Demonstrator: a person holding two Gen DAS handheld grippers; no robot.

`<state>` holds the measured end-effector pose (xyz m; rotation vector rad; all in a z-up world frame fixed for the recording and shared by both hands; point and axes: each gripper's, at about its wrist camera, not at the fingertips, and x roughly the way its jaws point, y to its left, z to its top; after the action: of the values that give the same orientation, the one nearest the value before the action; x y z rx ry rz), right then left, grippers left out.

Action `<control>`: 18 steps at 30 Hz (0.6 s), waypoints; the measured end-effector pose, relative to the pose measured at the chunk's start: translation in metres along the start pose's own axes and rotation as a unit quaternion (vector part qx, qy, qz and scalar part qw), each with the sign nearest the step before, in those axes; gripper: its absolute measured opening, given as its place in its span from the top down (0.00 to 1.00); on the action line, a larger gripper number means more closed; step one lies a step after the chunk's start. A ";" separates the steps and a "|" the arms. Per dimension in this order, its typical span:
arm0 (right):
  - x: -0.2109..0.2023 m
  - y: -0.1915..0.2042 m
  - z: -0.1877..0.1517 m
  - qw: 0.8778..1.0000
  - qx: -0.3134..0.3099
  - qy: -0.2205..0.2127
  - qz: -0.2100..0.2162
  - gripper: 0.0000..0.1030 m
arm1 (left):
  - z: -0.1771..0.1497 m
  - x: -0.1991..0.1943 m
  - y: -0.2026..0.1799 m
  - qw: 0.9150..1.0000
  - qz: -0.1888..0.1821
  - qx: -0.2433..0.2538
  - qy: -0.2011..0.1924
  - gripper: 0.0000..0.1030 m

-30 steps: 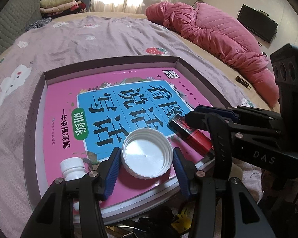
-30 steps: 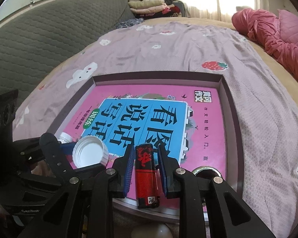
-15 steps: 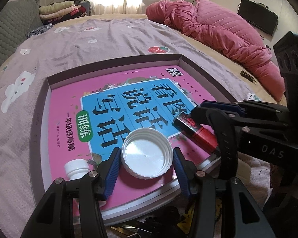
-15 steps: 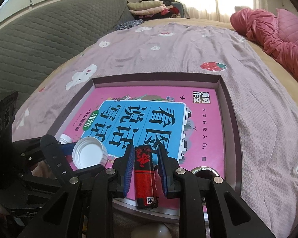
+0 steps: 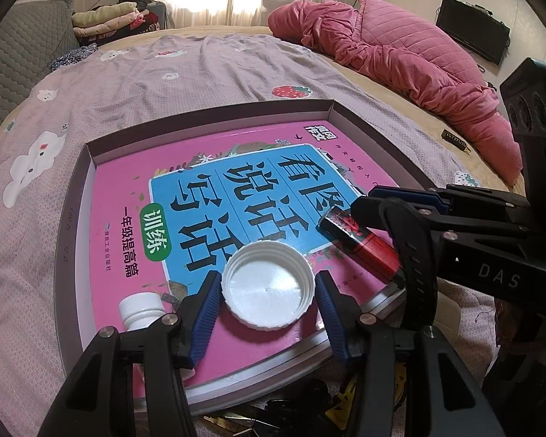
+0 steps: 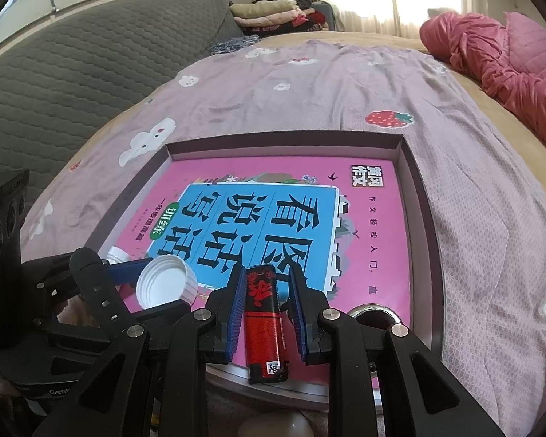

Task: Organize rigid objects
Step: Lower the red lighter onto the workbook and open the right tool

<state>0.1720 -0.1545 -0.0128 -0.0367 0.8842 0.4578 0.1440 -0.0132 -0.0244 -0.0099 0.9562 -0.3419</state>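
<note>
while left tool [image 5: 268, 291] grips white cap [image 5: 268, 288] | right tool [image 6: 266, 300] clamps lighter [image 6: 264, 324] | bottle [image 5: 141, 309] half-hidden

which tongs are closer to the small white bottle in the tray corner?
Left. The left tongs sit right beside the small white bottle, straddling the white cap. The right tongs are farther off, around the lighter.
</note>
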 end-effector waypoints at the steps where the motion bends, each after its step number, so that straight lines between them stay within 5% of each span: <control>1: 0.000 0.000 0.000 1.000 0.000 0.000 0.000 0.76 | 0.000 0.000 0.000 1.000 0.000 0.000 0.000 0.50; 14: -0.002 0.000 0.000 1.000 -0.003 -0.005 -0.002 0.75 | 0.003 -0.005 0.008 1.000 0.010 -0.015 -0.010 0.50; 18: -0.003 -0.001 0.001 1.000 -0.002 -0.009 -0.002 0.67 | 0.004 -0.010 0.012 0.999 0.007 -0.025 -0.019 0.50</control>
<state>0.1711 -0.1565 -0.0099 -0.0375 0.8662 0.4559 0.1455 0.0000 -0.0157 -0.0543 0.9263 -0.3036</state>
